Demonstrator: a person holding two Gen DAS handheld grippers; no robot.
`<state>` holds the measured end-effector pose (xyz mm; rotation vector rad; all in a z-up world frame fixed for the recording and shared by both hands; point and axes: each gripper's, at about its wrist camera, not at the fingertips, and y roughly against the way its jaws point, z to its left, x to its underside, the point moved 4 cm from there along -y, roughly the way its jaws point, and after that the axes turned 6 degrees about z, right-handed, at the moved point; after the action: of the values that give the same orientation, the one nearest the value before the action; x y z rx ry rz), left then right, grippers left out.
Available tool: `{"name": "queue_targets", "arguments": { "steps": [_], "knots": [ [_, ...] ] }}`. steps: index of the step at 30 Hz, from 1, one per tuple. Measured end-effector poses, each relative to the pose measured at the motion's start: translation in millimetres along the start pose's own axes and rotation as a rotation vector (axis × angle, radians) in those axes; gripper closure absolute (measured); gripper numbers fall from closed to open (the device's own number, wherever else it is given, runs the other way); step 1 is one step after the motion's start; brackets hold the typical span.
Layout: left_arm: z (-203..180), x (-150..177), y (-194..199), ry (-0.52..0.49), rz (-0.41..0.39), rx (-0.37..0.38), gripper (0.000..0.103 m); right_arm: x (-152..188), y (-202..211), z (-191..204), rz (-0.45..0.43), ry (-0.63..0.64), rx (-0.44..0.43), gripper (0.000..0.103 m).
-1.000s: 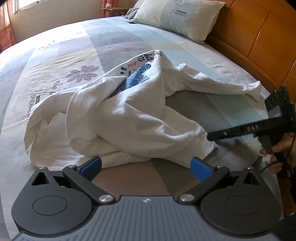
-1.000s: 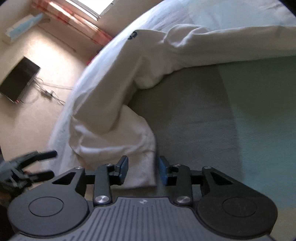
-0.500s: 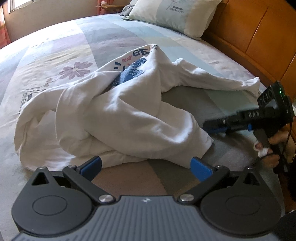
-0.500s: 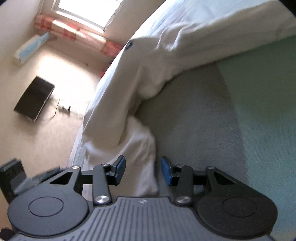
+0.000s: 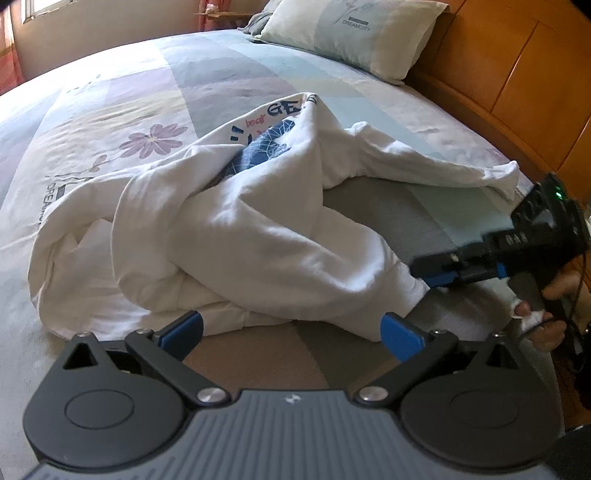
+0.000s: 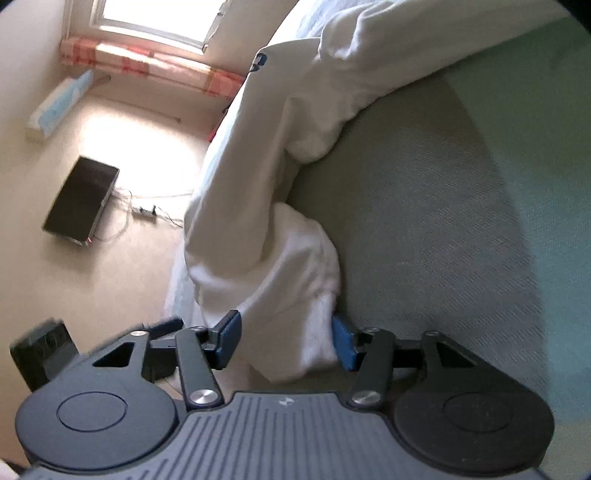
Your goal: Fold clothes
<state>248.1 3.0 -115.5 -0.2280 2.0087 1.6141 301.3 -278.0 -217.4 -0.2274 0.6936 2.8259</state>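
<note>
A white sweatshirt [image 5: 229,236] with a blue print and lettering lies crumpled on the bed [image 5: 122,96], one sleeve [image 5: 443,170] stretched to the right. My left gripper [image 5: 291,332] stands wide open just short of the near hem, with nothing between its fingers. My right gripper [image 5: 424,273], held by a hand [image 5: 550,295], reaches in from the right at the garment's lower right corner. In the right wrist view its jaws are opening, and a hanging fold of the sweatshirt [image 6: 295,280] sits between the blue pads [image 6: 343,343] of my right gripper [image 6: 284,343]. The pads do not squeeze it.
A pillow [image 5: 351,33] rests at the bed's head against a wooden headboard [image 5: 517,81]. The right gripper works at the bed's edge. Beyond that edge are the floor, a black flat device [image 6: 81,199] with cables, and a window [image 6: 155,14].
My right gripper has rolled and pushed in on the garment's corner while its jaws widened, so more cloth lies between them. The left gripper has stayed put and open.
</note>
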Motion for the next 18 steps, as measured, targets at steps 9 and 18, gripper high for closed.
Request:
{"name": "queue_targets", "arguments": {
  "steps": [9,18],
  "knots": [
    [2,7,9,0.017,-0.02,0.004,0.001,1,-12,2,-0.04,0.091,0.079,0.091],
    [7,9,17,0.007,-0.023,-0.036,0.001,17,22,31,-0.138,0.083,0.12,0.093]
  ]
}}
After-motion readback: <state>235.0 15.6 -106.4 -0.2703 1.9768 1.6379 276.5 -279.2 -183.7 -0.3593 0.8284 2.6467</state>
